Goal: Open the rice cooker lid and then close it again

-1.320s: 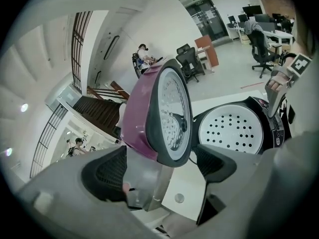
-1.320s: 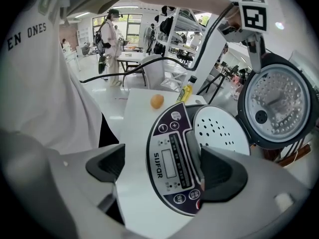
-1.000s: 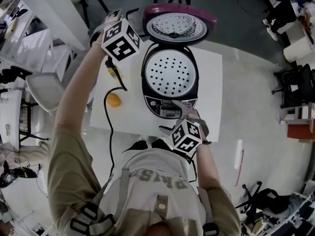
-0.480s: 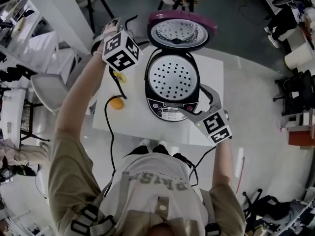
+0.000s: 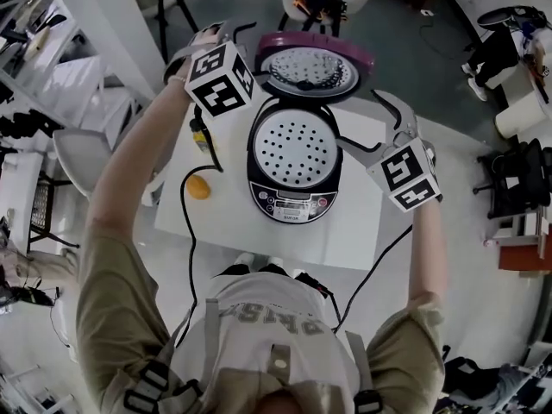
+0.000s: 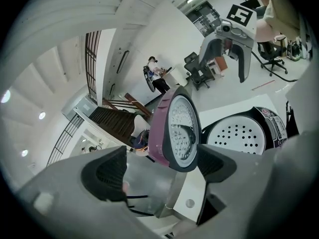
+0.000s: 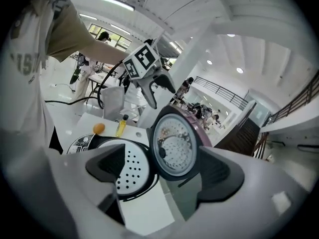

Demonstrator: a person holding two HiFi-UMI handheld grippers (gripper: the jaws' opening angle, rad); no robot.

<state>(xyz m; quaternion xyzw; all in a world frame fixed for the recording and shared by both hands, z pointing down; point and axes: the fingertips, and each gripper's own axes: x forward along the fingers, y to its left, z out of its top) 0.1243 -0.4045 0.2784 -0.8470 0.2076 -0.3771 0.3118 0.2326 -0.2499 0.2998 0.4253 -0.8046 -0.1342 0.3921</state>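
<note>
The rice cooker [image 5: 291,158] sits mid-frame on the white counter [image 5: 354,222], its lid [image 5: 310,59] upright. An orange [image 5: 199,187] and a black cable [image 5: 191,231] lie to its left. With both arms outstretched, the left claw [image 5: 231,33] and right claw [image 5: 358,117] flank the lid, each spread wide and empty.

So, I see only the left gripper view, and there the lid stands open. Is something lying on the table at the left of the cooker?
Observer: Yes, an orange lies on the table there, apart from the cooker.
Operator: Anything more near it?
Observer: A small yellow bottle stands upright beside the orange, farther from the person.
</note>
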